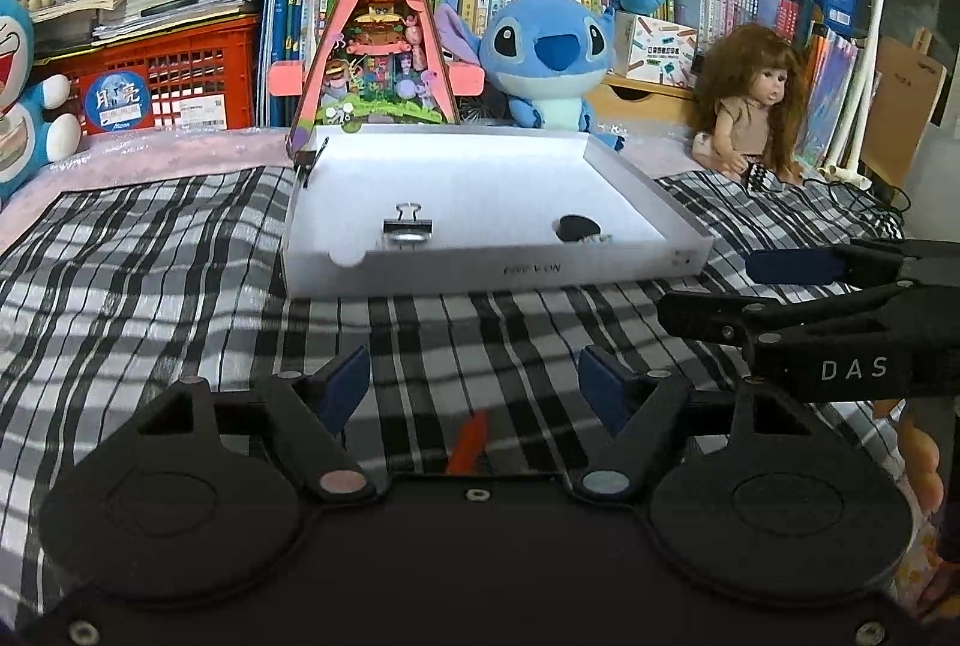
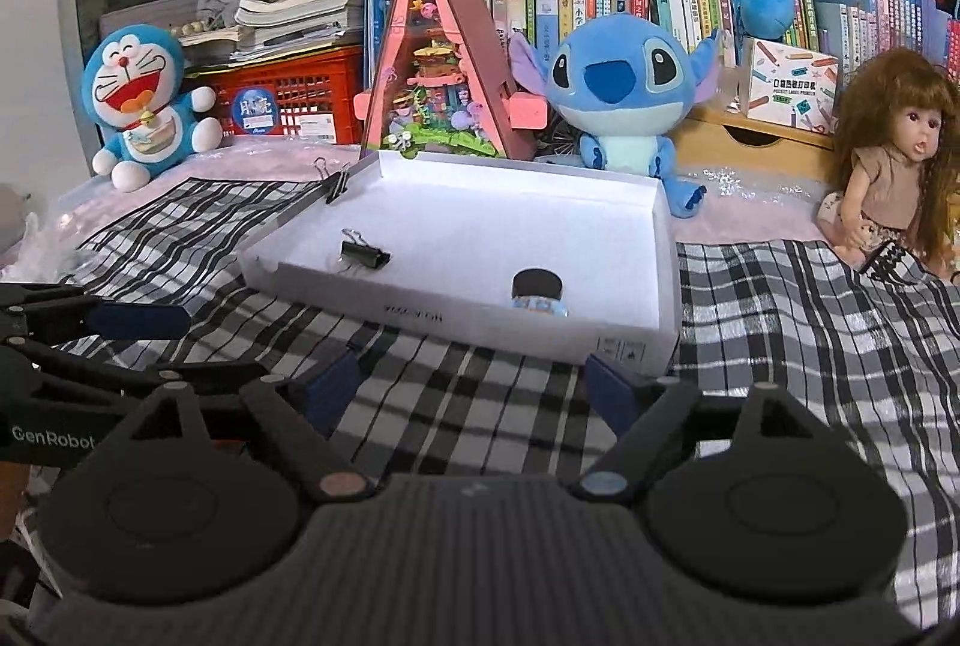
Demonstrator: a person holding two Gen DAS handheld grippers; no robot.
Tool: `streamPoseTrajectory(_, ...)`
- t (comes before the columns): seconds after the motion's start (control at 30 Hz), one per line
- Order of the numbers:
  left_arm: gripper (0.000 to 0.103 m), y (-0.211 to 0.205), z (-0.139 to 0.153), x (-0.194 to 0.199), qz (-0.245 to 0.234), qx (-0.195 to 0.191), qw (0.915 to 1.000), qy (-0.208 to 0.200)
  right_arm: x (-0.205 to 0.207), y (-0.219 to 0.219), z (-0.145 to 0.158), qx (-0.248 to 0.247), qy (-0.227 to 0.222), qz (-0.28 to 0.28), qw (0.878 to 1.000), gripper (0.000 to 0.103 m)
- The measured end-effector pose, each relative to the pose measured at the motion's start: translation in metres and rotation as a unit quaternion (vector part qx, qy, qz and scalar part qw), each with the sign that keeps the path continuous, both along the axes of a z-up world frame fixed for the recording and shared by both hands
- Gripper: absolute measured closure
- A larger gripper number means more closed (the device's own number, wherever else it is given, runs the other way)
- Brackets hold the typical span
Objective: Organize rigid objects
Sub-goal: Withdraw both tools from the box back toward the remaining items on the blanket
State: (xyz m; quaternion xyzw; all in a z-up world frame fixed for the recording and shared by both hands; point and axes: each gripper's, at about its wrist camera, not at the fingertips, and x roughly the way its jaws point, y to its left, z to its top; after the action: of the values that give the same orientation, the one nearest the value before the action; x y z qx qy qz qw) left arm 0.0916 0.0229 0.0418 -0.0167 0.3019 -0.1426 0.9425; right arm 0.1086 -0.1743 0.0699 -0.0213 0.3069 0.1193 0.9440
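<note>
The white box (image 1: 630,193) sits in the middle of both views, a shallow cardboard tray with thin upright walls and a matte, smooth floor. Inside it, left of centre, lies a black binder clip (image 1: 408,227), hard steel with folded wire handles; in the left wrist view a small shiny round piece (image 1: 407,240) lies just in front of it, too small to identify. Toward the lower right of the tray is a small jar with a round black lid (image 2: 538,287), its body pale blue and partly hidden behind the front wall. A second binder clip (image 2: 337,184) is pinched onto the tray's far left corner, standing tilted on the rim.

Judging by this, the sorting looks largely done: no loose rigid item shows on the cloth near the tray. Whether the corner clip counts as placed I cannot tell.

The left gripper (image 1: 474,388) and right gripper (image 2: 477,388) both hover low in their frames over the checked cloth (image 1: 150,250), a soft black-and-white weave with folds. Each has its blue-padded fingers spread wide, with nothing between them.

Behind the tray stand a triangular pink diorama (image 1: 378,39) and a fuzzy blue plush (image 2: 624,93).
</note>
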Motion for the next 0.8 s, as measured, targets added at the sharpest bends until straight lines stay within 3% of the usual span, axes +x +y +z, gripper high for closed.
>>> streamPoseTrajectory(0.43,0.026,-0.001,-0.017,-0.047,0.006,-0.014,0.9997,-0.019,-0.043,-0.001,-0.013,-0.016,-0.023,0.002,1.0,0.009)
streamPoseTrajectory(0.8,0.025,-0.004,-0.029,-0.07,0.017,0.011,0.999,-0.041,-0.069,-0.006,-0.028,-0.02,-0.026,-0.009,0.999,0.009)
